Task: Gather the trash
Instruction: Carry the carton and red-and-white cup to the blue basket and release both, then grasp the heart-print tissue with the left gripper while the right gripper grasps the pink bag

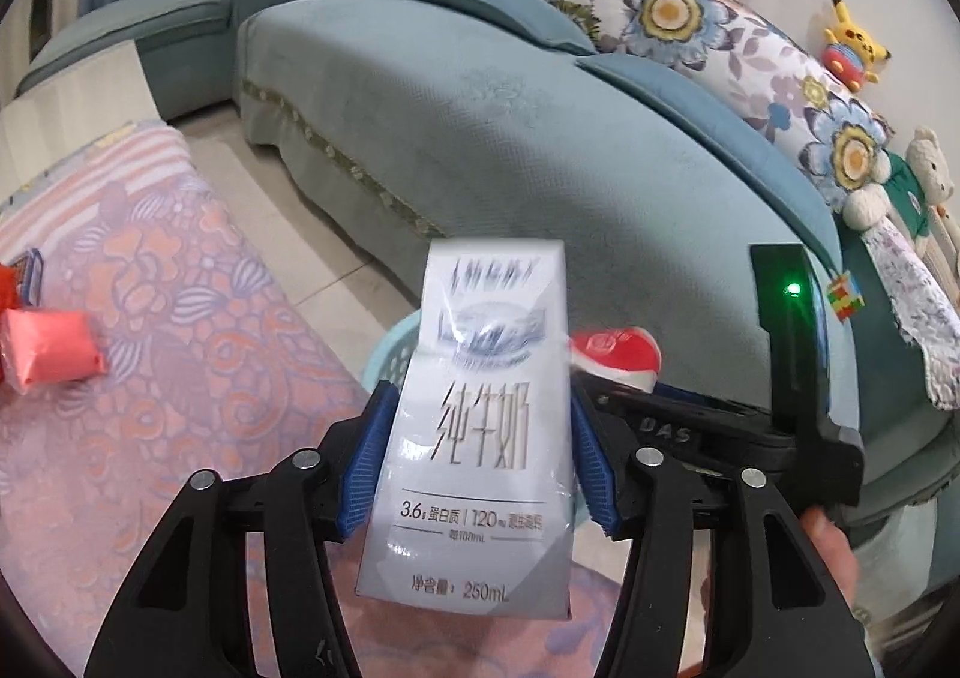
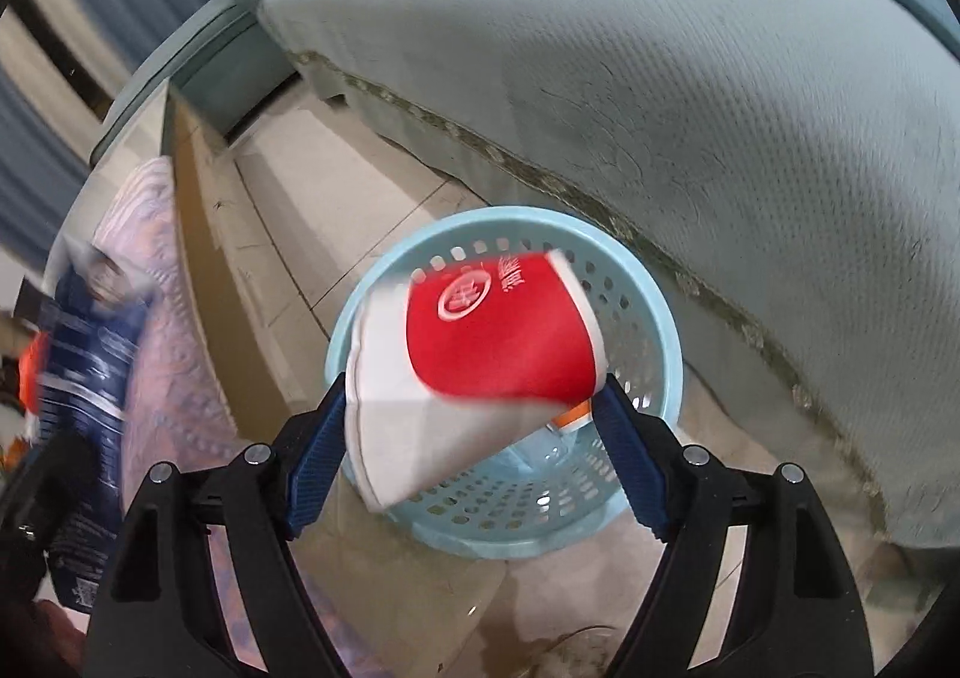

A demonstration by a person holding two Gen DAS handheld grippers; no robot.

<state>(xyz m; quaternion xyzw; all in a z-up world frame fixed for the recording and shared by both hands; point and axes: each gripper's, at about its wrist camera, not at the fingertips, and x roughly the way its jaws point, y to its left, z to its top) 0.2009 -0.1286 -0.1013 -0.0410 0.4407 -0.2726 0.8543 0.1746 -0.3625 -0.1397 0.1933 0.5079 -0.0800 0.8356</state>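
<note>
Teal fabric covers the sofa (image 1: 480, 138), which fills the left wrist view from 10 to 3 o'clock. A desk (image 1: 180, 318) under a pink floral cloth spreads at 8 o'clock.

A pale blue perforated basket (image 2: 480, 543) stands on the tiled floor between the desk and the sofa, at the centre of the right wrist view.

The left gripper (image 1: 480, 396) points down at the basket's 9 o'clock rim. Its blue pads (image 1: 372, 456) flank a white milk carton (image 1: 480, 426) that stands upright between them. The carton's top is smeared by blur, and I cannot tell whether the pads press on it.

The right gripper (image 2: 474, 384) hangs over the basket's mouth. A red and white paper cup (image 2: 498, 342) lies tilted between its pads, rim toward 1 o'clock. The cup meets both pad tips, but I cannot tell whether it is clamped.

A pink packet (image 1: 54, 348) lies on the desk at 9 o'clock. A small colour cube (image 1: 843, 297) sits on the sofa at 3 o'clock.
</note>
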